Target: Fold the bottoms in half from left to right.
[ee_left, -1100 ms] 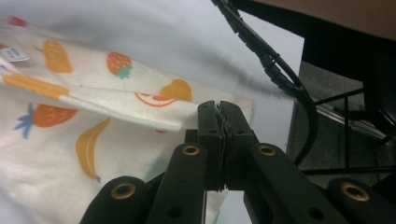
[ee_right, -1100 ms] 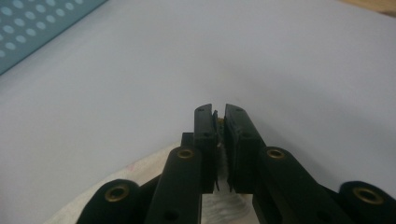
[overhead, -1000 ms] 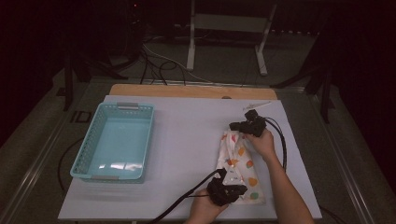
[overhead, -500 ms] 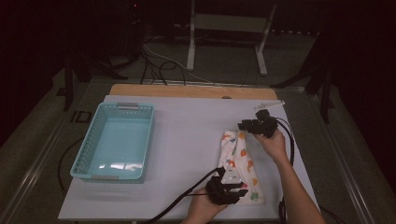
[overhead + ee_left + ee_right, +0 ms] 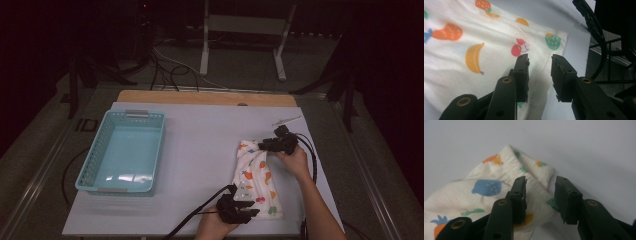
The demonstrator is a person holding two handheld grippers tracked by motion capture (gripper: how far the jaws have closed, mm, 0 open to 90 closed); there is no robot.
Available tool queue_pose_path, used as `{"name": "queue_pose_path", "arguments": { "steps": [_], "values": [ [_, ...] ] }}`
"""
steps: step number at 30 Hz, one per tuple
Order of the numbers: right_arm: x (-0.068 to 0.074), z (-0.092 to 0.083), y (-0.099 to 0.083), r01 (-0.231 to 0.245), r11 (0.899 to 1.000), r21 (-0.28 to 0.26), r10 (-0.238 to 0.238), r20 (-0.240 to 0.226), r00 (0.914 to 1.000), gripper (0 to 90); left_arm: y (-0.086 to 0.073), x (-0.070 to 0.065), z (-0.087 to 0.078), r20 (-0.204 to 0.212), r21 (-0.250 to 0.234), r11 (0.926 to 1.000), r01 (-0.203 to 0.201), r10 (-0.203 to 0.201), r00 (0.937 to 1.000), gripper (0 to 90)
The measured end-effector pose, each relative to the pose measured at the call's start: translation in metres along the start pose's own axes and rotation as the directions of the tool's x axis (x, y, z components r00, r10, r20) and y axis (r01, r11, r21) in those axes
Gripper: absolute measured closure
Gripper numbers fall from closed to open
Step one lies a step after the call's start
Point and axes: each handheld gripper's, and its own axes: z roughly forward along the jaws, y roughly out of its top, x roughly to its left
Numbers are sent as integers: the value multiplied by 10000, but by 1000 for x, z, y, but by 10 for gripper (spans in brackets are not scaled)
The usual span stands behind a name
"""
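A white cloth printed with fruit lies lengthwise on the white table, right of centre. At its near end is my left gripper. In the left gripper view its jaws stand open over the cloth's corner, nothing pinched. My right gripper sits at the bunched far end. In the right gripper view its jaws are open, with the cloth's folded tip lying loose beyond the gap. Both pairs of jaws have just been opening.
An empty teal plastic basket stands on the left half of the table. A thin pale stick-like object lies near the back right corner. A wooden strip runs along the far edge, with cables and a metal stand beyond it.
The right hand has shifted a little to the right and towards me, off the cloth's far end. That end has settled onto the table. The left hand has stayed in place.
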Motion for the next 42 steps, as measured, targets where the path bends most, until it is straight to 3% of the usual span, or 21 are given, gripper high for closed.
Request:
{"name": "queue_pose_path", "arguments": {
  "steps": [5, 8, 12, 15, 21, 24, 27, 31, 38, 42],
  "values": [
    [8, 8, 7, 335, 9989, -330, -351, -489, 9982, 570, -2, -3, 7, 127, 234, 9997, -10, 7, 9999, 668],
    [18, 20, 17, 752, 9970, -168, -762, -688, 9947, 568, -3, -4, 11, 106, 448, 9990, -88, 83, 9999, 671],
    [26, 34, 23, 1182, 9926, 271, -1165, -566, 9916, 751, -3, -5, 12, -41, 457, 9989, -115, 117, 9999, 754],
    [32, 35, 29, 1412, 9899, 138, -1405, -418, 9892, 824, -3, -4, 12, -144, 445, 9990, -89, 95, 9999, 821],
    [40, 36, 47, 1664, 9854, -372, -1669, -120, 9859, 836, -3, -4, 13, -143, 407, 9991, 68, -62, 9999, 849],
    [41, 45, 47, 1540, 9878, -225, -1536, 180, 9880, 806, -3, -4, 13, -86, 384, 9992, 95, -91, 9999, 834],
    [38, 47, 44, 1180, 9916, -529, -1179, 52, 9930, 687, -3, -4, 12, 53, 400, 9991, 163, -165, 9998, 793],
    [34, 27, 41, 935, 9909, -971, -948, -81, 9955, 606, -2, -4, 6, 69, 181, 9997, 158, -159, 9998, 760],
    [17, -7, 22, 324, 9957, -873, -286, 445, 9986, 547, -1, 2, -11, -453, -9, 10000, 51, -52, 9990, 748],
    [11, -11, 13, -219, 9978, -626, 231, 188, 9996, 522, -4, 9, -16, -643, 18, 9997, 229, -227, 9977, 740]
  ]
}}
